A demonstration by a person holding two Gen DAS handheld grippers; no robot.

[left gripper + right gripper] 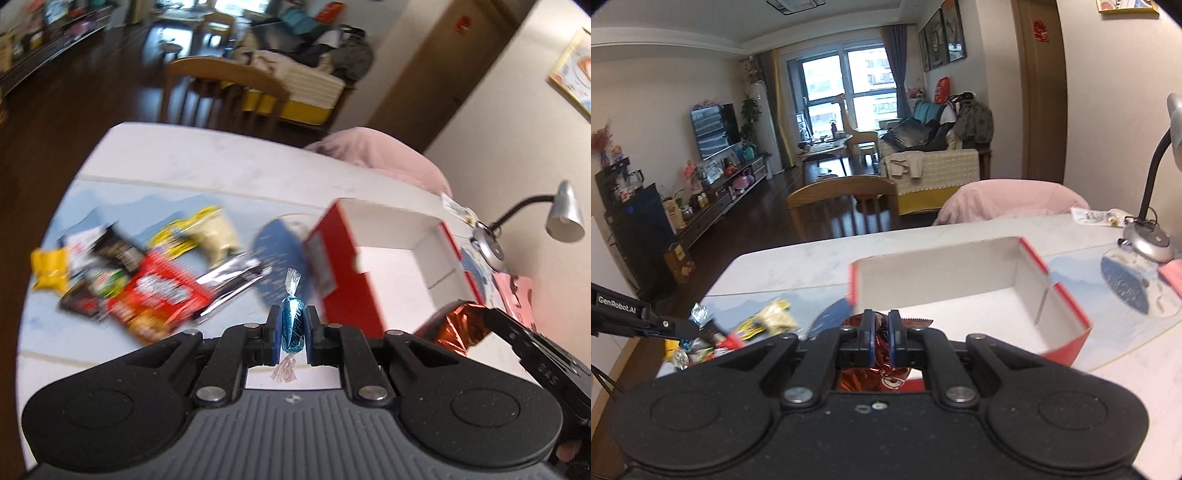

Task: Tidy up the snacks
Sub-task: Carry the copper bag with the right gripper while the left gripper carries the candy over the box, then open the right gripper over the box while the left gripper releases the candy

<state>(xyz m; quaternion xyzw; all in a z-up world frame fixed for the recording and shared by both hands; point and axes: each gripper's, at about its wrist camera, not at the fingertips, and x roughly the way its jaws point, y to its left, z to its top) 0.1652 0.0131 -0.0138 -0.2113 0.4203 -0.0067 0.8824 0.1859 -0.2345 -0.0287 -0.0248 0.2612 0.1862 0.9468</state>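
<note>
**Both grippers loaded beside the red box**

Nearest your left lens: the left gripper [291, 325], its blue pads clamped on a blue candy [293, 325]. The candy stands upright between the pads, clear twisted ends above and below.

Landmark: the red box [388, 258], open top, white inside, on the white table [207, 162].

- Left gripper with the candy: just left of the box's near corner, above the table.
- Snack pile [147, 273]: on the table, well left of the box. Motion blur is heavy; you can make out a red packet, a yellow bag and a black-and-silver wrapper, little else.
- Right gripper [881, 332]: at the box's near edge, pads closed on a copper foil snack [882, 373]. The foil bulges out below the pads; whether it hangs over the box interior or just short of it cannot be told.
- Desk lamp [1148, 240]: on the table, right of the box.
- Pink-covered chair [1008, 201]: behind the box, past the table's far edge.
</note>
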